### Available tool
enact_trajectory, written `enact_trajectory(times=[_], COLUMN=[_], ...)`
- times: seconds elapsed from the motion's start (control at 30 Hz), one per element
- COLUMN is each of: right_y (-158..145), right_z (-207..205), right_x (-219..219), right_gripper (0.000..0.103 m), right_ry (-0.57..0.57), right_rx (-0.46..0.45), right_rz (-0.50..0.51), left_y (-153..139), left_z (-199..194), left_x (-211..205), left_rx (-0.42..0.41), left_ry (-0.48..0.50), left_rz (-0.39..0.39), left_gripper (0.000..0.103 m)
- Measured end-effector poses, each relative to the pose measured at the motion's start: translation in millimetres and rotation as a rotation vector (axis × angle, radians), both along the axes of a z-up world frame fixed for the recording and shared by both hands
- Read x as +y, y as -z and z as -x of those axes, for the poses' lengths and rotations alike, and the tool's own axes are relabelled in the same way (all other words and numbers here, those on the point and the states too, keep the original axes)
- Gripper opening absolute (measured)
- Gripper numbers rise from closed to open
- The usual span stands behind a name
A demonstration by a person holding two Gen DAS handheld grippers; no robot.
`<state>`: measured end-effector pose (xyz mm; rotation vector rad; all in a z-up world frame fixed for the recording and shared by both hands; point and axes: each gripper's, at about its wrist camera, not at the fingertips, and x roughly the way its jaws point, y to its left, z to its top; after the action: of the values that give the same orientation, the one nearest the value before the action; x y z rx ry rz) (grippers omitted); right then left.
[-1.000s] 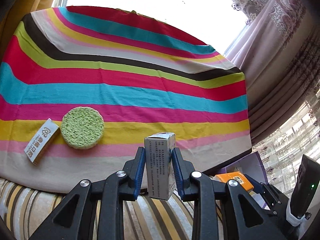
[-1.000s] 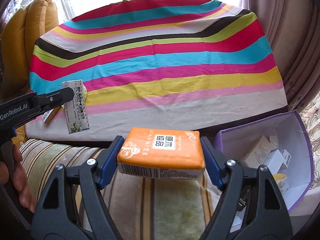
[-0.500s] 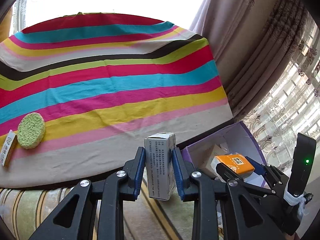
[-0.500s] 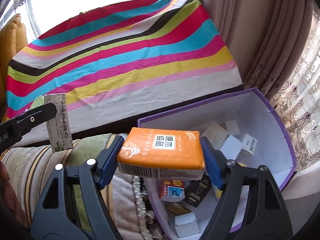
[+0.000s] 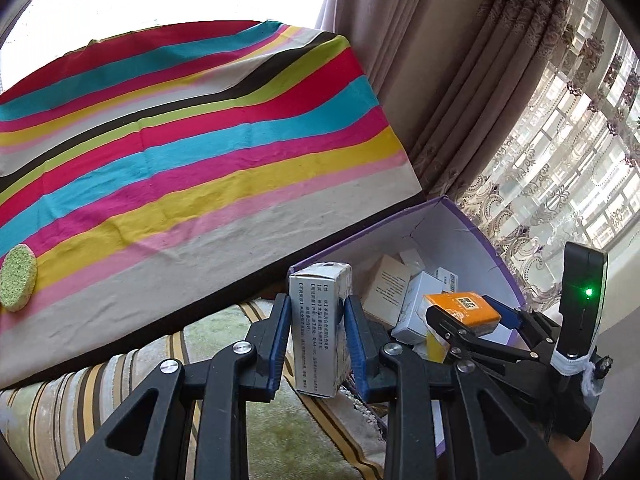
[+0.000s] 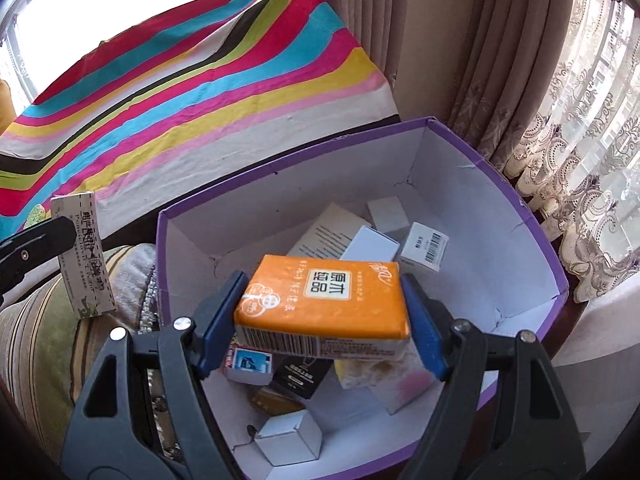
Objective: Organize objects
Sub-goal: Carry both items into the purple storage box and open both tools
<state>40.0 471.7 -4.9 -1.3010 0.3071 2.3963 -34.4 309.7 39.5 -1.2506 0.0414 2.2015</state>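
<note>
Right claw [image 6: 322,316] clamped on orange pack [image 6: 324,300] by its short ends, flat side up, hanging over the purple box [image 6: 552,264], so a plain release should drop it in among the small cartons already there. Left claw [image 5: 318,334] pinched narrow on grey carton [image 5: 320,328], held upright by its thin sides, just short of the box rim, over the striped cushion. Green sponge [image 5: 17,278] sits on the striped cloth [image 5: 200,160], well apart, not yet collected
</note>
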Motion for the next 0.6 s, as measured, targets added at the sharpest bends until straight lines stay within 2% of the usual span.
enact_trajectory(times=[0.6], right_y=[3], right_z=[-15], right_x=[31], right_gripper=[0.079], right_ry=[0.077], right_rx=[0.000], right_rz=[-0.054], left_y=[11], left_z=[-17], left_x=[41], left_rx=[0.003], left_ry=[0.102], left_rz=[0.061], left_gripper=[0.029])
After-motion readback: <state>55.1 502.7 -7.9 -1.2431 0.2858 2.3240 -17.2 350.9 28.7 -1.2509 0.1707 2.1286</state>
